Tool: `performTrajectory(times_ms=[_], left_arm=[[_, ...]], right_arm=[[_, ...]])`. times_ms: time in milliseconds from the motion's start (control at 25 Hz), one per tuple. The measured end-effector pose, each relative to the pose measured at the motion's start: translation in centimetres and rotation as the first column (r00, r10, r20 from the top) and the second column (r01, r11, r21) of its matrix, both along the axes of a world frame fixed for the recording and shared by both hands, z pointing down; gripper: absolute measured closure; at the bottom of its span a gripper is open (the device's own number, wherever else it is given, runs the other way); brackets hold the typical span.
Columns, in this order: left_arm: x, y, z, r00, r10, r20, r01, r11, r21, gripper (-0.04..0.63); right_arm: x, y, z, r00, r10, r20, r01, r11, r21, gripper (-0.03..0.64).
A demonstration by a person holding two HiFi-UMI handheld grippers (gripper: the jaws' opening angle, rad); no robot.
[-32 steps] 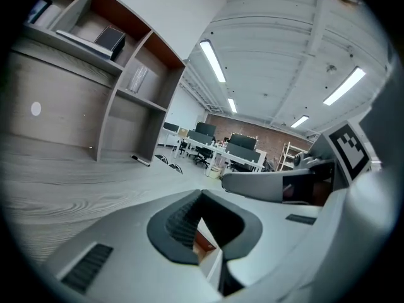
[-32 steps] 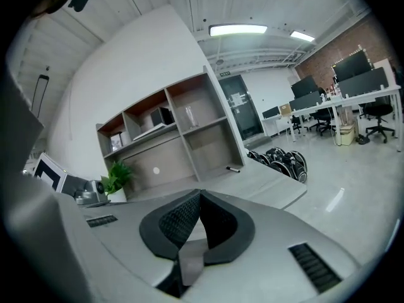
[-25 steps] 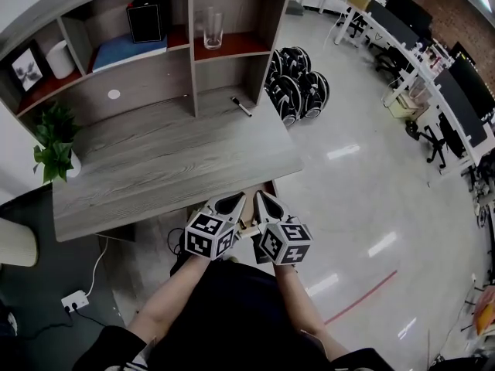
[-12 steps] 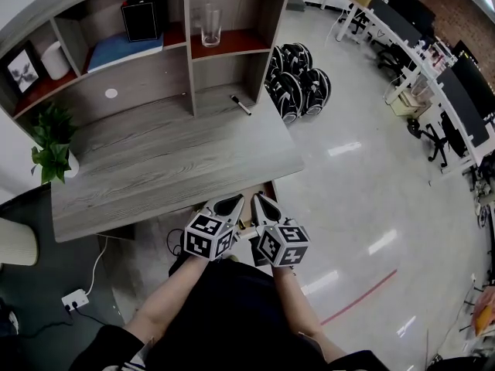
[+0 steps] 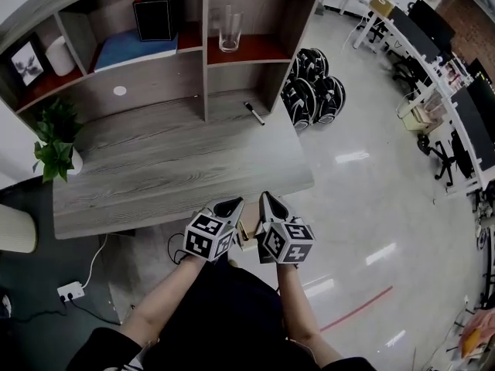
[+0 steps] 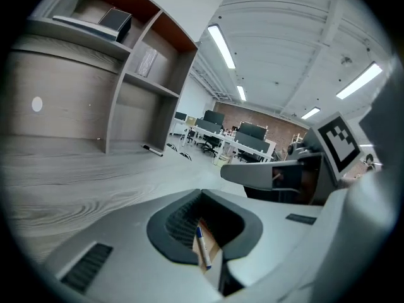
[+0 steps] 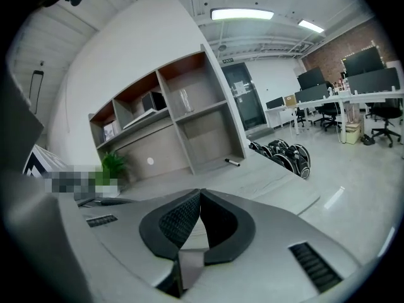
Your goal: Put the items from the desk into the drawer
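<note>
grey wood desk, one marker left to fetch

grey wood covers the desk (image 5: 170, 168), and a black marker (image 5: 254, 114) lies alone far back on it, at the foot of the shelf unit (image 5: 205, 60), well apart from both tools. the drawer (image 5: 247, 234) shows as a slice of pale wood under the desk's front edge, between the two grippers. seen through the left gripper view, a blue and white pen (image 6: 201, 250) appears to lie inside it. the left gripper (image 5: 234, 203) has its jaws together at the tips, with nothing pinched. the right gripper (image 5: 265, 198) is likewise closed and empty.

judged from this, the step in hand is going for the marker. to do it well, spread the jaws before arriving and come in low over the desk. set the pads across the marker's thin body, not along it. pinch near its middle so it hangs level, and leave the drawer open wide enough to take it.
</note>
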State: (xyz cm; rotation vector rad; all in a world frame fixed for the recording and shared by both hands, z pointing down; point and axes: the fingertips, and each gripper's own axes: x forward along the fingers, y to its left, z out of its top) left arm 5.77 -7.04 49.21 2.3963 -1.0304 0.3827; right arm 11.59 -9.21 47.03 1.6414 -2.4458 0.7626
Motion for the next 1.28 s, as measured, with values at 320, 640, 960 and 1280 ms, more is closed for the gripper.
performTrajectory(times_ms=[320,640,960,1280], left_arm=[[-1.9,-4.9,1.1,0.999,-0.029,0.033,0.03,0.999,-0.023,0.592],[-2.0,-10.8,0.6,0.998,-0.049,0.041,0.049,0.999,-0.007,0.592],[-2.4,-15.5,0.9,0.998,-0.038,0.056,0.038,0.999,0.008,0.592],[-3.1,-18.9,1.5,0.997,-0.042,0.061,0.042,0.999,0.001,0.592]], right_arm=[[-0.3,-7.1,-0.2,0.995,-0.077,-0.06,0.077,0.997,-0.001,0.62],[-1.7,-13.2,0.2,0.976,-0.177,-0.123,0.176,0.984,-0.018,0.612],[-2.9,-19.3,1.2,0.964,-0.227,-0.141,0.223,0.974,-0.046,0.572],[-2.5,-25.0,4.7,0.946,-0.26,-0.194,0.236,0.962,-0.14,0.529]])
